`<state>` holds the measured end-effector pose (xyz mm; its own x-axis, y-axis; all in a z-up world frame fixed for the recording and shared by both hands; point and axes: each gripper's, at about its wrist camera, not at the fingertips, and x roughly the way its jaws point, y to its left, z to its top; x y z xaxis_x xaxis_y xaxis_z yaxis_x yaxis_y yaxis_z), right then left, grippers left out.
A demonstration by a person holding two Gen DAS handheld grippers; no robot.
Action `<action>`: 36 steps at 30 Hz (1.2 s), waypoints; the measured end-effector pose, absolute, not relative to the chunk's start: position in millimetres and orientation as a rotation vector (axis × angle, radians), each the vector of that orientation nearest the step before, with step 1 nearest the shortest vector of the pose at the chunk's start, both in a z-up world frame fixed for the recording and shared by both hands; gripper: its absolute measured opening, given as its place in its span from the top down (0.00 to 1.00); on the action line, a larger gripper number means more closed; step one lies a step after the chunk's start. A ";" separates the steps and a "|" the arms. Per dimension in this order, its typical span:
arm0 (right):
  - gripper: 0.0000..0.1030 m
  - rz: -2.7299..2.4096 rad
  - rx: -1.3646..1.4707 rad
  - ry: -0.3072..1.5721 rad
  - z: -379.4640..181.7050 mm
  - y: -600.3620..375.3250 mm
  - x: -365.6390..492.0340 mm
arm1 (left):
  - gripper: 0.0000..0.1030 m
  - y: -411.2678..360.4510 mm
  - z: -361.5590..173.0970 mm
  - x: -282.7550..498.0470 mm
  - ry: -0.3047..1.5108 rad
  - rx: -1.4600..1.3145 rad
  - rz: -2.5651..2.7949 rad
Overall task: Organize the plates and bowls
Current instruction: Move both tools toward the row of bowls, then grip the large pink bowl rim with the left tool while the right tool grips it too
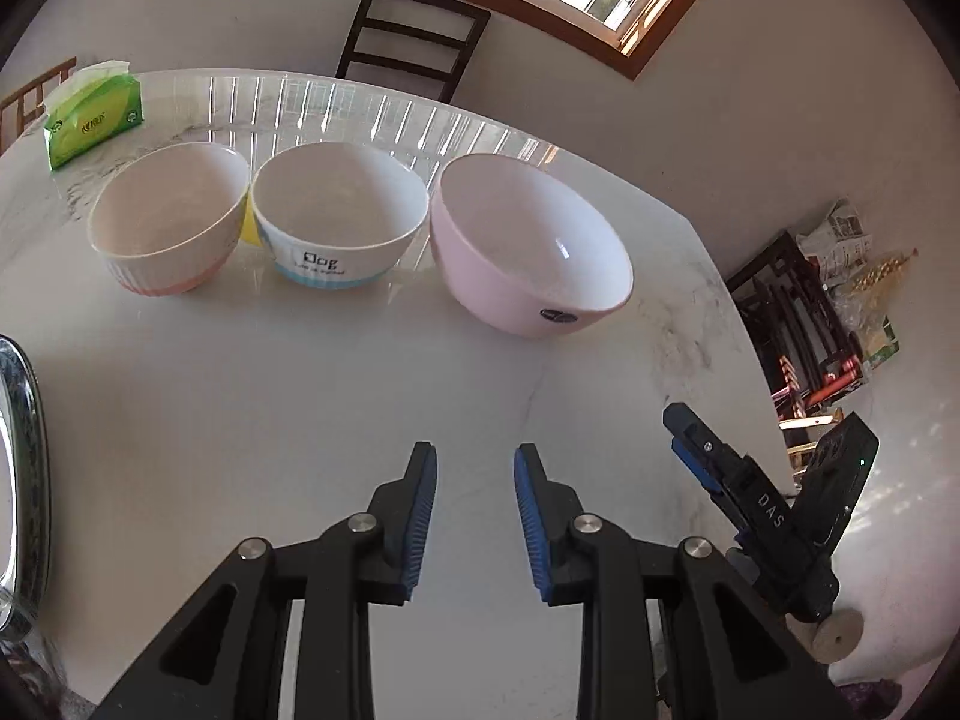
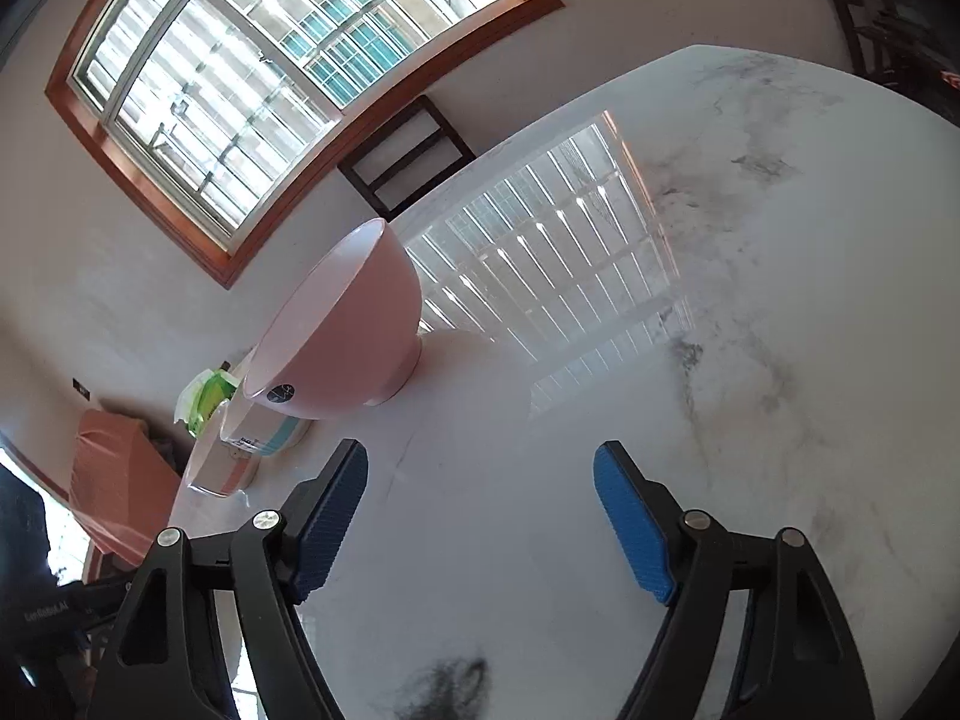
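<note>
Three bowls stand in a row on the white marble table: a ribbed white bowl with a pink base at the left, a white bowl with a blue band and "Dog" print in the middle, and a larger pink bowl at the right. My left gripper is open and empty, well short of the bowls. My right gripper is open and empty; it also shows in the left wrist view. In the right wrist view the pink bowl is ahead to the left, with the other two behind it.
A green tissue pack lies at the table's far left. A shiny metal rim shows at the left edge. A dark chair stands behind the table under a window. Clutter sits on the floor at the right.
</note>
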<state>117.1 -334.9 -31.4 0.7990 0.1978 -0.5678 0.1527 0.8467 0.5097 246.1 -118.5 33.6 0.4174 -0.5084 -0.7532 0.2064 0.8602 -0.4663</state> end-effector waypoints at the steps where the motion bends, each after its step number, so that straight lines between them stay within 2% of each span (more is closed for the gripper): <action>1: 0.28 0.040 0.535 0.659 -19.7 -337.3 123.1 | 0.73 -120.9 35.4 258.3 1.058 -0.359 -0.464; 10: 0.28 0.125 0.298 0.770 53.5 -344.6 204.2 | 0.69 -138.2 18.4 332.0 1.164 -0.588 -0.444; 13: 0.28 0.103 0.215 0.807 57.2 -341.3 234.0 | 0.63 -140.0 8.9 343.8 1.184 -0.624 -0.422; 19: 0.29 0.110 0.131 0.908 45.2 -326.5 284.6 | 0.60 -146.5 1.9 358.0 1.198 -0.644 -0.400; 21: 0.37 0.105 0.083 0.952 37.5 -318.4 298.0 | 0.60 -148.4 -1.7 361.4 1.207 -0.635 -0.378; 23: 0.58 0.090 0.034 0.992 30.3 -311.9 310.0 | 0.60 -150.3 -3.8 364.4 1.208 -0.636 -0.361; 30: 0.65 0.086 -0.051 1.083 14.9 -301.3 332.4 | 0.60 -152.4 -13.9 372.6 1.244 -0.646 -0.335; 32: 0.90 0.118 -0.025 1.127 8.2 -299.5 333.8 | 0.63 -154.5 -12.9 372.8 1.235 -0.634 -0.336; 33: 0.94 0.128 -0.020 1.143 5.8 -297.5 332.7 | 0.69 -156.2 -11.2 371.8 1.228 -0.611 -0.331; 36: 0.92 0.134 -0.028 1.156 5.7 -293.8 322.5 | 0.72 -158.3 -4.8 365.0 1.204 -0.539 -0.313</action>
<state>322.5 -293.8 5.7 0.3961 0.0913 -0.9137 -0.1206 0.9916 0.0468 365.0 -158.3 -4.8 0.3381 -0.5030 -0.7954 -0.0524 0.8338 -0.5496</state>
